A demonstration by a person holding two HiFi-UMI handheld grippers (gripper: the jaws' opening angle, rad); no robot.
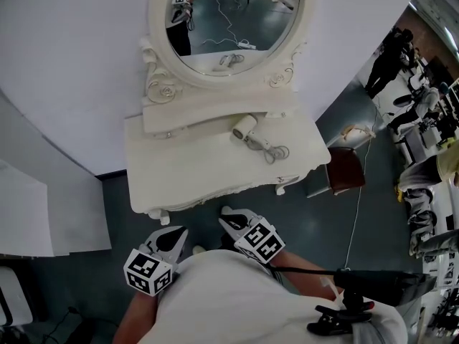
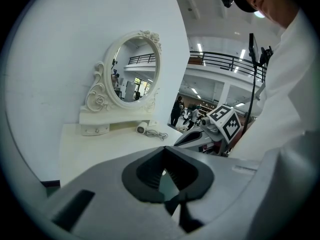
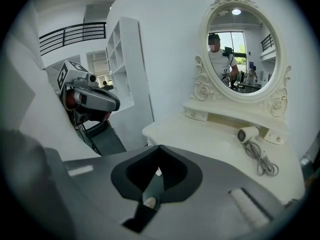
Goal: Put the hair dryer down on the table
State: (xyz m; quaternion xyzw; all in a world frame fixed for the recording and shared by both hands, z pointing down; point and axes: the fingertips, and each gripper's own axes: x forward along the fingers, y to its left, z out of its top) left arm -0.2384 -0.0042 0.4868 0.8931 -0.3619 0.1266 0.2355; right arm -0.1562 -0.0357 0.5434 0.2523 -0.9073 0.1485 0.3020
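Observation:
A white hair dryer (image 1: 244,127) lies on the cream dressing table (image 1: 179,170), with its cord (image 1: 276,151) coiled to its right. The left gripper view shows the hair dryer (image 2: 142,129) on the far part of the table. In the right gripper view the hair dryer (image 3: 248,134) rests below the mirror. My left gripper (image 1: 174,233) and right gripper (image 1: 233,217) hang over the floor in front of the table, close to my body. Both are shut with nothing in them. From their own cameras, the left gripper (image 2: 166,154) and right gripper (image 3: 159,154) show their jaws together.
An oval mirror (image 1: 229,20) in a carved frame stands at the back of the table. A brown stool (image 1: 346,169) sits to the table's right. A white shelf unit (image 3: 127,69) stands to its left. Several people (image 1: 391,59) are far off at the right.

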